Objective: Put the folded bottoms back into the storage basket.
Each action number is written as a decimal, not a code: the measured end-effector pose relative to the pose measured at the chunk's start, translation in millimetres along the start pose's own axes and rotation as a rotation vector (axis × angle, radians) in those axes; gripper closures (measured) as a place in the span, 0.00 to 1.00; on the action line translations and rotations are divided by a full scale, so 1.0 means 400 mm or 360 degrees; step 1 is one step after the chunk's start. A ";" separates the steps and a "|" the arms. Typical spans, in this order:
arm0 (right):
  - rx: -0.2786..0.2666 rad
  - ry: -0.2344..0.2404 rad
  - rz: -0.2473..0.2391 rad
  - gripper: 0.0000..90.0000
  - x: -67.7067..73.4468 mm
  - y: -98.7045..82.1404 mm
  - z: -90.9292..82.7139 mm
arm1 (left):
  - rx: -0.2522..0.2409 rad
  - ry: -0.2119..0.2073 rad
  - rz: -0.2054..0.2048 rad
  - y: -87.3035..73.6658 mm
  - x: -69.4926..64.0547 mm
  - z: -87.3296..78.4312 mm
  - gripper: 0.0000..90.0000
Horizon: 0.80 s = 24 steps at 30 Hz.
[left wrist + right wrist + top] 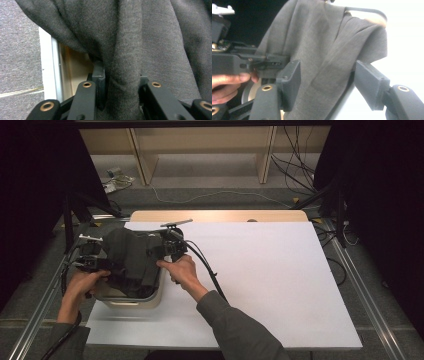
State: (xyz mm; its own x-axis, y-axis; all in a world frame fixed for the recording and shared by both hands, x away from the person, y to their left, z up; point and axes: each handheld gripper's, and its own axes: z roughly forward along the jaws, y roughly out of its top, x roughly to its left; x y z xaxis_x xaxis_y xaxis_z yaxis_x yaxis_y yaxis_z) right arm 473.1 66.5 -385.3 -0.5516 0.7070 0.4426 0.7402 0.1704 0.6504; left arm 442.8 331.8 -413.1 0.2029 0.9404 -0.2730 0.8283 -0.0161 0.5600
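A dark grey cloth hangs bunched over a cream bin at the left of the white table top. My left gripper is at the cloth's left side. In the left gripper view that gripper is shut on a thick fold of the cloth. At the cloth's right edge is my right gripper. In the right gripper view its jaws stand apart around the cloth, with a slit of white table between the fabric and the right jaw. The bin's inside is hidden by the cloth.
Most of the white top to the right of the bin is bare. A strip of wooden table shows at the far edge. Metal rails run along both sides, with cables and shelving on the floor beyond.
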 end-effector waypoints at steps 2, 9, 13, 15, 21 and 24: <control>-0.0022 -0.0001 0.0003 0.41 -0.009 0.005 -0.015 | 0.0006 0.0007 0.0007 0.000 -0.004 0.007 0.79; -0.0075 -0.0008 -0.0028 0.39 -0.038 0.011 -0.070 | 0.0048 0.0027 0.0040 -0.002 -0.024 0.035 0.79; -0.0087 -0.0014 -0.0044 0.37 -0.055 0.009 -0.098 | 0.0074 0.0025 0.0051 -0.002 -0.031 0.055 0.79; -0.0095 -0.0018 -0.0058 0.35 -0.066 0.004 -0.115 | 0.0082 0.0018 0.0043 -0.003 -0.030 0.060 0.80; -0.0112 -0.0036 -0.0101 0.33 -0.081 -0.004 -0.143 | 0.0126 0.0030 0.0027 -0.002 -0.027 0.079 0.79; -0.0120 -0.0038 -0.0120 0.33 -0.091 -0.011 -0.160 | 0.0158 0.0090 0.0043 0.002 -0.039 0.092 0.79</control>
State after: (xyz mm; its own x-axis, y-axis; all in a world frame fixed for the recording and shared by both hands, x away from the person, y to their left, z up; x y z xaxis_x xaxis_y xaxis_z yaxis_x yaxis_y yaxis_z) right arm 465.6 -3.9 -364.8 -0.5950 0.7102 0.3763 0.6653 0.1724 0.7264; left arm 459.5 304.7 -437.1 0.1985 0.9568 -0.2126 0.8710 -0.0728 0.4858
